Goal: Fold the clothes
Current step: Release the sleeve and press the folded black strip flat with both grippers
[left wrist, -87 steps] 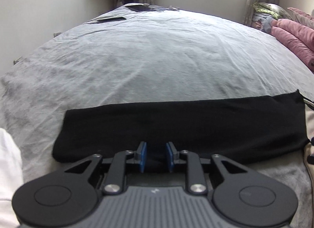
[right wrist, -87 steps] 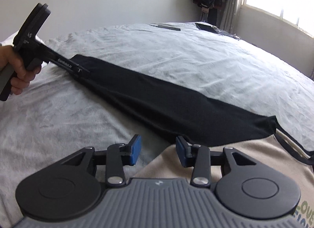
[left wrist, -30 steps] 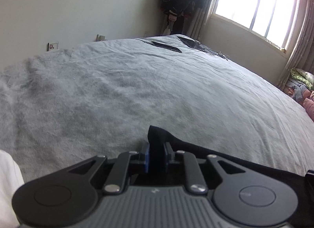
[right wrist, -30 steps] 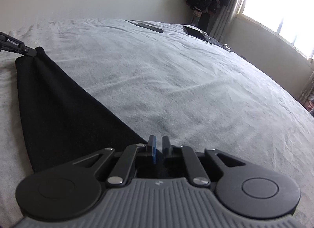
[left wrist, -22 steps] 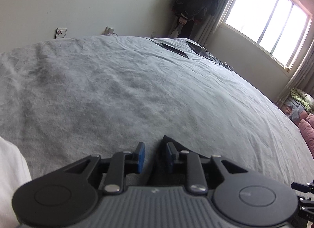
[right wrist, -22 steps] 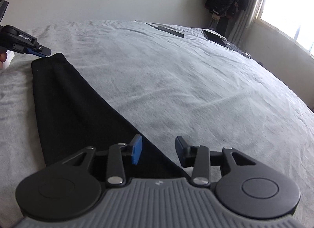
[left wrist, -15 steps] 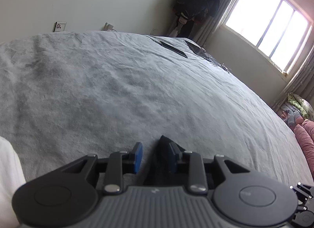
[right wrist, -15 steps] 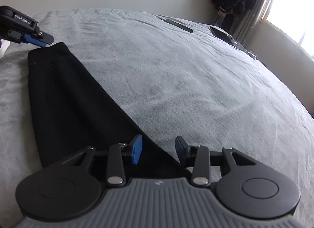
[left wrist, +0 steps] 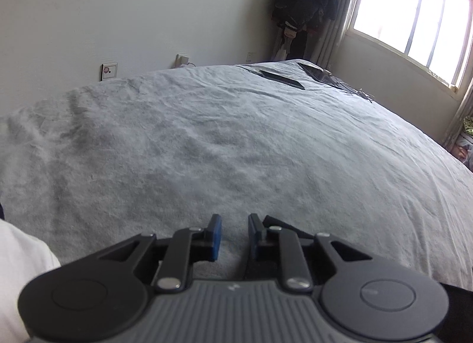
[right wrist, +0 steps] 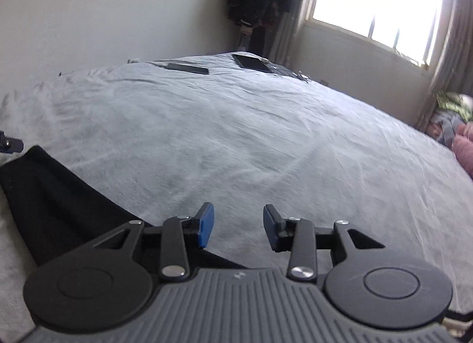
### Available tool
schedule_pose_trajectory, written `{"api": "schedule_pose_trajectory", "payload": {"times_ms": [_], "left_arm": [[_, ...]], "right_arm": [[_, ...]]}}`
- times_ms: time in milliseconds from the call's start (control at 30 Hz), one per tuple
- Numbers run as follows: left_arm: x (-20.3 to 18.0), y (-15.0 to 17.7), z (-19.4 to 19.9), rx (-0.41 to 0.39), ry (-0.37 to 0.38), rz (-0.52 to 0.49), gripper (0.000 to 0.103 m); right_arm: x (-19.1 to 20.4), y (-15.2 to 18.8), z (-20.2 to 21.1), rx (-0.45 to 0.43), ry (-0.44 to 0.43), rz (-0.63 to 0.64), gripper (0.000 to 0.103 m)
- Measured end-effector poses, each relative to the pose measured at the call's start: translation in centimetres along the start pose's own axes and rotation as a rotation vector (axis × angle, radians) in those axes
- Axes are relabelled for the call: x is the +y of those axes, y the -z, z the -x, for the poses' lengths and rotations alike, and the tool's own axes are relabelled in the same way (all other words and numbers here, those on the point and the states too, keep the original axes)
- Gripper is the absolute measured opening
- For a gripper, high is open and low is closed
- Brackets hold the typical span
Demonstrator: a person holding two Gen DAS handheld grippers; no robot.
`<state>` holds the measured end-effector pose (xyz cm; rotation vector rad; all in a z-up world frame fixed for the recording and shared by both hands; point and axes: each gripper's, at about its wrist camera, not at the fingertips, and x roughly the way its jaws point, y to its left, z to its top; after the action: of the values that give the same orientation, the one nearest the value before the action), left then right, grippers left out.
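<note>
On the bed: grey bedspread (left wrist: 236,142), wrinkled, filling most of both wrist views.
Left gripper (left wrist: 233,232): jaws apart, blue pads facing each other, only grey bedspread visible between them; nothing held.
Right gripper (right wrist: 239,224): jaws set wide apart, only grey bedspread visible between them; nothing held.
Black garment (right wrist: 56,195): lies flat on the bedspread as a long folded band. In the right wrist view it runs from the far left toward the gripper body, passing under the left finger linkage. In the left wrist view one corner of it shows just beside the right-hand finger.
Garment far end: the tip of the left gripper sits just beside it at the left edge of the right wrist view; contact cannot be determined.
Far side of bed: two flat dark items (right wrist: 189,68) lying near the edge.
Room corner: dark clothing (left wrist: 304,6) hanging beside the window (left wrist: 414,15).
Lower left, left wrist view: white fabric (left wrist: 17,269).
</note>
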<state>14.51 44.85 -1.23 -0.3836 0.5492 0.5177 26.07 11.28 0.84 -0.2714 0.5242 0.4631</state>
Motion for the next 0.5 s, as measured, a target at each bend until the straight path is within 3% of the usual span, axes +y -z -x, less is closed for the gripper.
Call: {"api": "schedule_pose_trajectory", "payload": {"times_ms": [67, 167, 233, 333, 433, 500], "left_arm": [[-0.5, -0.3, 0.6, -0.014, -0.001, -0.007, 0.020], [-3.1, -0.1, 1.4, -0.019, 0.053, -0.065, 0.020], [-4.9, 0.2, 2.0, -0.021, 0.090, -0.104, 0.020], [-9.3, 1.9, 2.2, 0.009, 0.167, -0.206, 0.020], [-13.2, 4.3, 2.4, 0.044, 0.219, -0.325, 0.021], [-15.7, 6.0, 2.6, 0.064, 0.249, -0.410, 0.021]], "right_arm": [[-2.9, 1.3, 1.4, 0.017, 0.011, -0.037, 0.041], [-7.4, 4.0, 2.8, 0.062, 0.070, -0.107, 0.041], [-10.4, 5.8, 3.5, 0.093, 0.067, -0.201, 0.041], [-12.4, 8.7, 3.8, 0.165, 0.070, -0.232, 0.042], [-12.4, 9.6, 4.6, 0.123, 0.129, -0.166, 0.045], [-13.3, 9.4, 4.9, 0.106, 0.143, -0.205, 0.046]]}}
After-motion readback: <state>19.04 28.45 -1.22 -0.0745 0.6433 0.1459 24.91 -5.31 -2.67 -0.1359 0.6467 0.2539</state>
